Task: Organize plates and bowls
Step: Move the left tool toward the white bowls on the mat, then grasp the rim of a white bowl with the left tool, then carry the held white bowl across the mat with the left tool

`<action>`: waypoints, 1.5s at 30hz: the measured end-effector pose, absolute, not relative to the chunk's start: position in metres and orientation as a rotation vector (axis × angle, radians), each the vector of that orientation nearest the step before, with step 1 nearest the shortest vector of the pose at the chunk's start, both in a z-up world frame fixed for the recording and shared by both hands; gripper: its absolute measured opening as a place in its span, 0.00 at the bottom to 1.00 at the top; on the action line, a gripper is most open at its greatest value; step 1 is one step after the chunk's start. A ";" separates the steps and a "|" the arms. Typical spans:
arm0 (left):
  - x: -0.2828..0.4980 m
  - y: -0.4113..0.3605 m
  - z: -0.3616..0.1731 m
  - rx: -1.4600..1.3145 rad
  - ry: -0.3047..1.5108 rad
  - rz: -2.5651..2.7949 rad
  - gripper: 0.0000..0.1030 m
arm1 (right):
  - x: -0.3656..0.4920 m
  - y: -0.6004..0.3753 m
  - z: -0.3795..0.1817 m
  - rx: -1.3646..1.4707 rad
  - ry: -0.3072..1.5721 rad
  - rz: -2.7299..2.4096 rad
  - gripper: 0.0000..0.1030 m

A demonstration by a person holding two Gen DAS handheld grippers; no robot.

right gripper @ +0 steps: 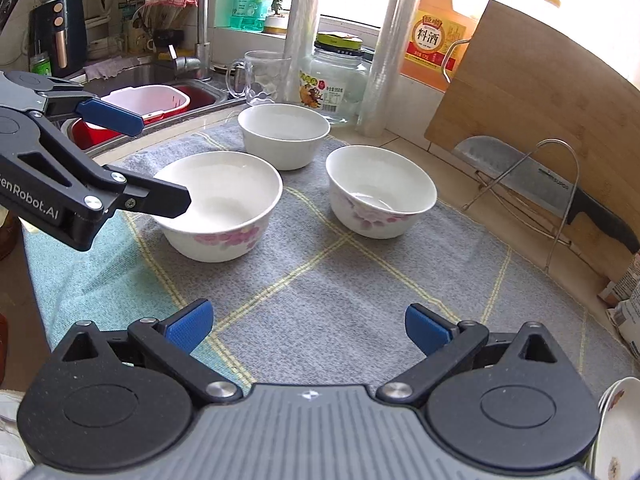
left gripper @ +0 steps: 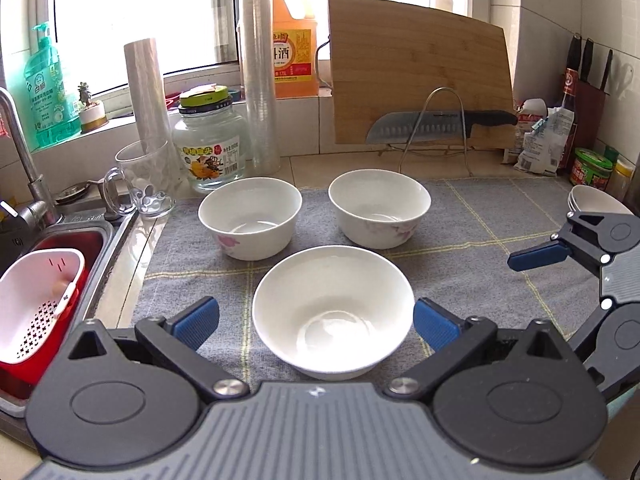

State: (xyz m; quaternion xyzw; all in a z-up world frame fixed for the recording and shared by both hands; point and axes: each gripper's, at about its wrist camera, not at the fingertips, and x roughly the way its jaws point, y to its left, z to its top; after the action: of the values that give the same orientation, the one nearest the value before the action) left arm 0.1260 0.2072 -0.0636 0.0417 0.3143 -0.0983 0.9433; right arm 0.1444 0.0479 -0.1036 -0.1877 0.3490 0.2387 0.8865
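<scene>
Now left gripper (left gripper: 316,320) spread wide around nearest bowl (left gripper: 334,312) on grey mat (left gripper: 480,240), right gripper (right gripper: 308,326) spread, empty. Risk: smooth rim slipping, knocking neighbouring bowl (left gripper: 250,218).

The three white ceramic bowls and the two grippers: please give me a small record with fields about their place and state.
near bowl: white ceramic bowl with pink flowers, upright, empty, on the grey checked cloth
back bowls: two white flowered bowls, upright, apart from each other
left gripper: jaws open, one on each side of the near bowl, no grip visible
right gripper: jaws open, over bare cloth, holding nothing
</scene>
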 end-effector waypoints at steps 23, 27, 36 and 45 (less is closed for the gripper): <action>0.189 0.238 -0.081 0.141 0.805 -0.414 0.93 | 0.160 0.124 -0.128 -0.412 0.687 0.545 1.00; 0.198 0.234 -0.083 0.171 0.847 -0.475 0.82 | 0.165 0.124 -0.128 -0.395 0.686 0.545 1.00; 0.211 0.229 -0.082 0.192 0.882 -0.534 0.66 | 0.166 0.122 -0.128 -0.378 0.692 0.566 0.92; 0.213 0.231 -0.083 0.176 0.897 -0.557 0.61 | 0.163 0.124 -0.126 -0.380 0.681 0.596 0.82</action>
State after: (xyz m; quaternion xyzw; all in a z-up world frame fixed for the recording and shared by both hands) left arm 0.2130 0.2308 -0.0828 0.0840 0.4275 -0.2655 0.8600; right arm 0.1627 0.1241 -0.1259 -0.1826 0.3269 0.2863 0.8820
